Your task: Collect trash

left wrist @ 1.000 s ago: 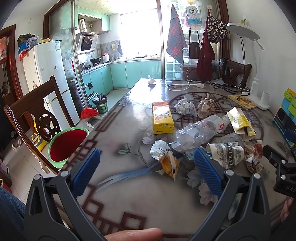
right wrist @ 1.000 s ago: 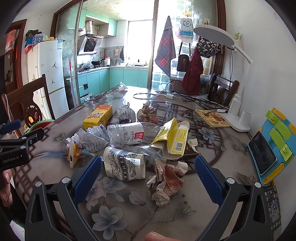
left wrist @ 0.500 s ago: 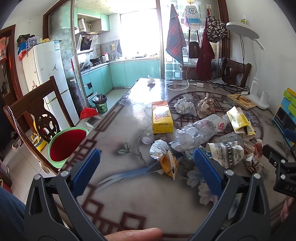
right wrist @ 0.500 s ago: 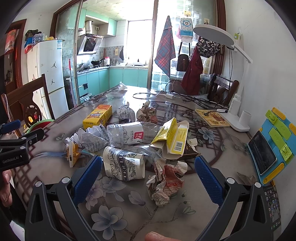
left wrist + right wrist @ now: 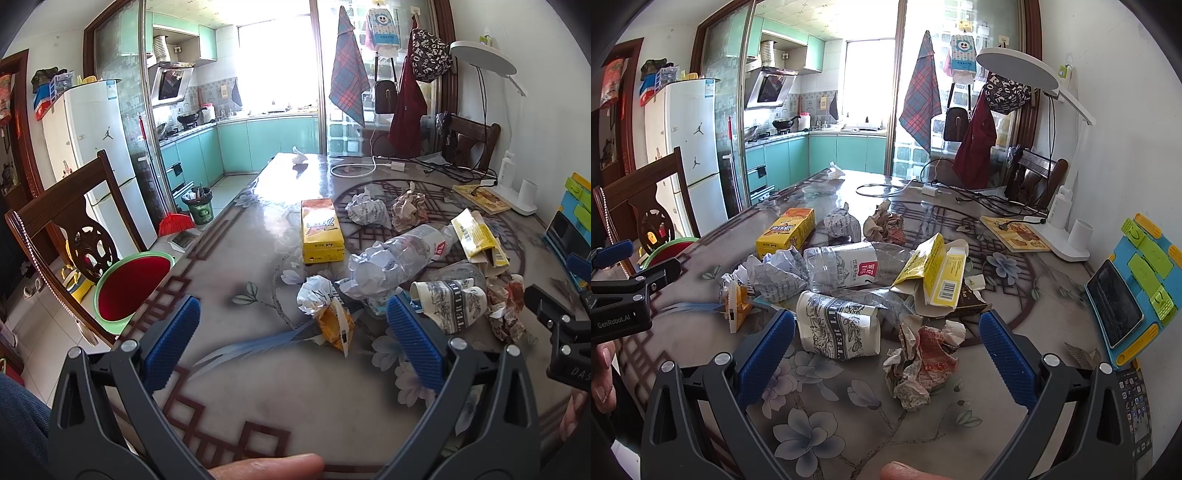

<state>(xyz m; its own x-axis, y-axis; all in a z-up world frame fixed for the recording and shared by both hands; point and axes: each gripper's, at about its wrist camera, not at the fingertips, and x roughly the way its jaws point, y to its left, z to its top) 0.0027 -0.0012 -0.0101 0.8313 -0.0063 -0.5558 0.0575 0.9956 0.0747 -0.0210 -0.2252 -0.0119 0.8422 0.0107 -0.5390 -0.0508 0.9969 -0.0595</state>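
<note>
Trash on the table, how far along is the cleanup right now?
Nothing looks collected yet. The green bin beside the table shows only its red liner. Both the left gripper and the right gripper are open and hold nothing. Left on the table: the paper cup, crushed bottle, yellow box, torn yellow carton, snack wrapper and several paper wads.

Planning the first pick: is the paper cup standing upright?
No, the paper cup lies on its side on the table, just ahead of the open right gripper.
</note>
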